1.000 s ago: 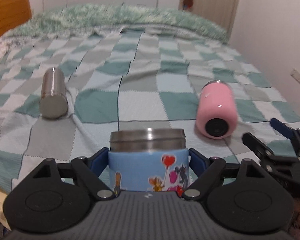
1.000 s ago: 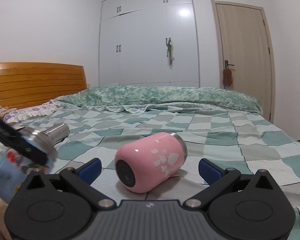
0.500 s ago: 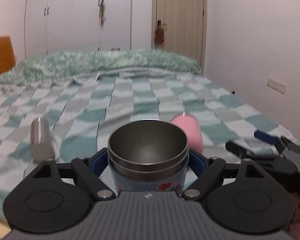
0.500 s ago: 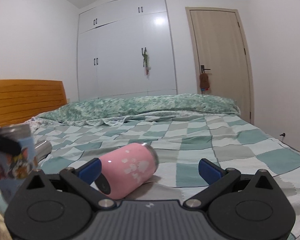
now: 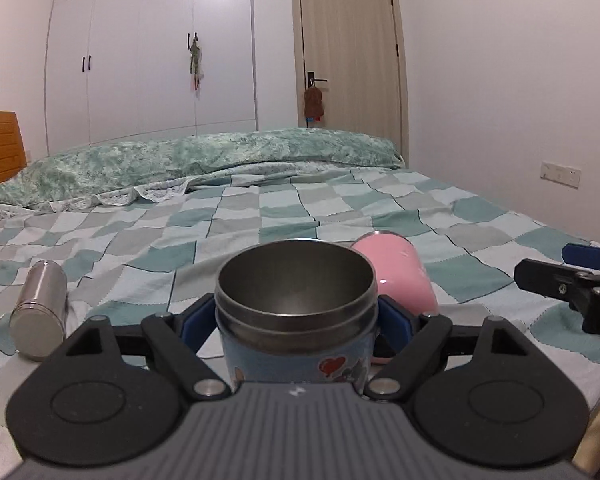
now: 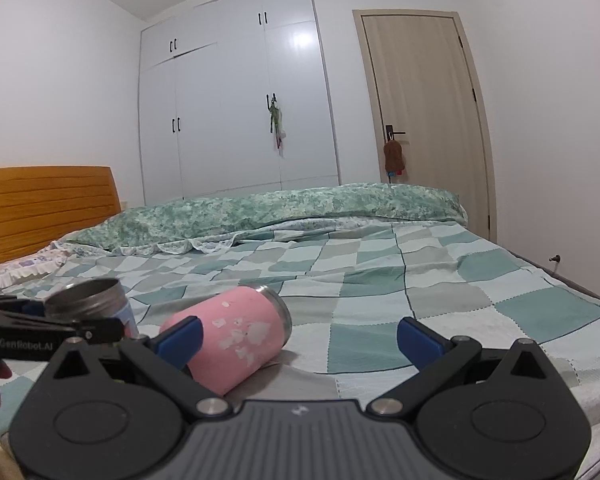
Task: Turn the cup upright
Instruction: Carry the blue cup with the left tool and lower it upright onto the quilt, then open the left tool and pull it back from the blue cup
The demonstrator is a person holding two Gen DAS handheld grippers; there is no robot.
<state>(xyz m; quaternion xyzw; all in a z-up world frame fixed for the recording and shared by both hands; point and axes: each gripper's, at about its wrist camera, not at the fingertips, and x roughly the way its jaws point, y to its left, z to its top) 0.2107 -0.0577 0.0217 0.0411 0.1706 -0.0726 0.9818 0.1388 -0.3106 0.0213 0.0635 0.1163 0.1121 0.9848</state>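
Blue pads of the left tongs (image 5: 296, 320) press both sides of the blue cup (image 5: 296, 344), a steel-lined vessel with cartoon stickers; the tongs are closed on it just below the rim. The cup's mouth faces up and slightly toward the camera, so its long axis is close to vertical. Whether its base touches the bed (image 5: 260, 216) cannot be determined: the tongs body hides it.

The right tongs (image 6: 298, 334) are spread wide and hold nothing. The pink cup (image 6: 236, 336) lies on its side on the checked bedcover, just ahead of these tongs and offset toward their left finger (image 6: 180, 338), which overlaps the cup's closed end in the right wrist view. The long axis runs diagonally, closed end toward the tongs and steel rim pointing away and to the right. In the left wrist view the pink cup sits directly behind the held cup.

Judgement: the right hand is the free one and the nearer to the pink cup; a grasp calls for a shift left and a turn to straddle the body across its axis.

A steel canister (image 5: 40, 312) lies on its side well to the left, nearer the left hand.
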